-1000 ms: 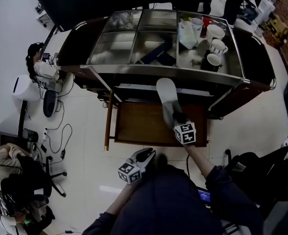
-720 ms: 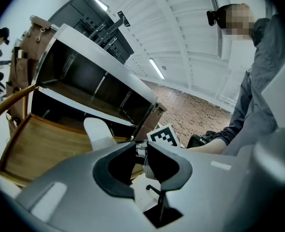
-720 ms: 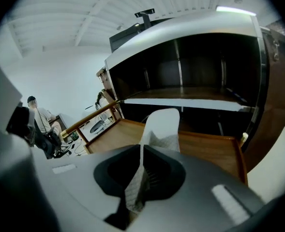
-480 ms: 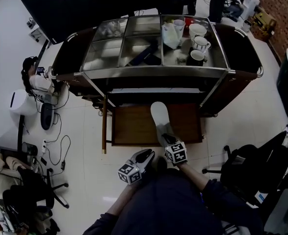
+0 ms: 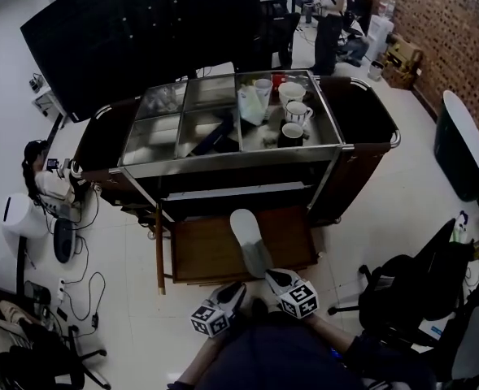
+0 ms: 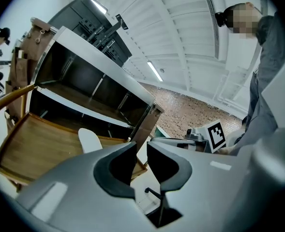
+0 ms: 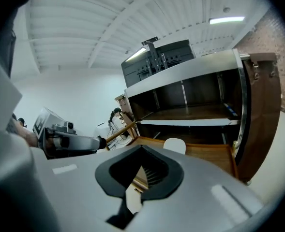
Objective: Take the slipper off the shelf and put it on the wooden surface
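The slipper [image 5: 249, 238] lies flat on the low wooden worktop [image 5: 198, 254] in front of the cart [image 5: 223, 162]. The right gripper [image 5: 275, 277], jaws closed on nothing, is just beside the slipper's near end. The left gripper [image 5: 236, 288], jaws slightly apart and empty, is close by.

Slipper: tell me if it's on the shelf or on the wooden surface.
On the wooden surface: the white slipper lies flat on it, and the shut right gripper holds nothing.
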`<state>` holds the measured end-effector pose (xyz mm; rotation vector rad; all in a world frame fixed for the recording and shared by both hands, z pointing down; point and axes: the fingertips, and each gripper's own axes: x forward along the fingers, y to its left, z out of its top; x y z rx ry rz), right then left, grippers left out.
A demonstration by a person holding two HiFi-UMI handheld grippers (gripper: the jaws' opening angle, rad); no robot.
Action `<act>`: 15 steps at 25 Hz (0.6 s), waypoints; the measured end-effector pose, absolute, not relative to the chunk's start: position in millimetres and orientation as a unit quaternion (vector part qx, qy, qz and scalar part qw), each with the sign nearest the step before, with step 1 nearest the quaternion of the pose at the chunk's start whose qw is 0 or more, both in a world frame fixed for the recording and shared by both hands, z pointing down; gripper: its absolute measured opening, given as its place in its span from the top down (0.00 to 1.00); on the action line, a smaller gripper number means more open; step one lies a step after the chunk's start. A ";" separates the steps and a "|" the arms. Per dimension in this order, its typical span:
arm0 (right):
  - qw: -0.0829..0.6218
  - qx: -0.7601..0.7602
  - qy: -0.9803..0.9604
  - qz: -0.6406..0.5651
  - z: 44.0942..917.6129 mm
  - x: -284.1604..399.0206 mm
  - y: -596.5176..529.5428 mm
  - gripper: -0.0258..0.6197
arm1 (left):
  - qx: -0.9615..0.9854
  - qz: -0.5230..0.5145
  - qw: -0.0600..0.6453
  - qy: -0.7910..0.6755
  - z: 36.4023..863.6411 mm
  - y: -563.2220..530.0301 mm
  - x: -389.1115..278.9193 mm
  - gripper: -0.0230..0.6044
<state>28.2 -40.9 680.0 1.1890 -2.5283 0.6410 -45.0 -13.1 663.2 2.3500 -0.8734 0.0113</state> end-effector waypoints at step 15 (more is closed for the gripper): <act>0.120 0.429 -0.867 0.225 670.5 54.6 -29.0 0.96 | 0.890 -0.009 0.294 -0.349 655.7 -12.4 -44.1 0.92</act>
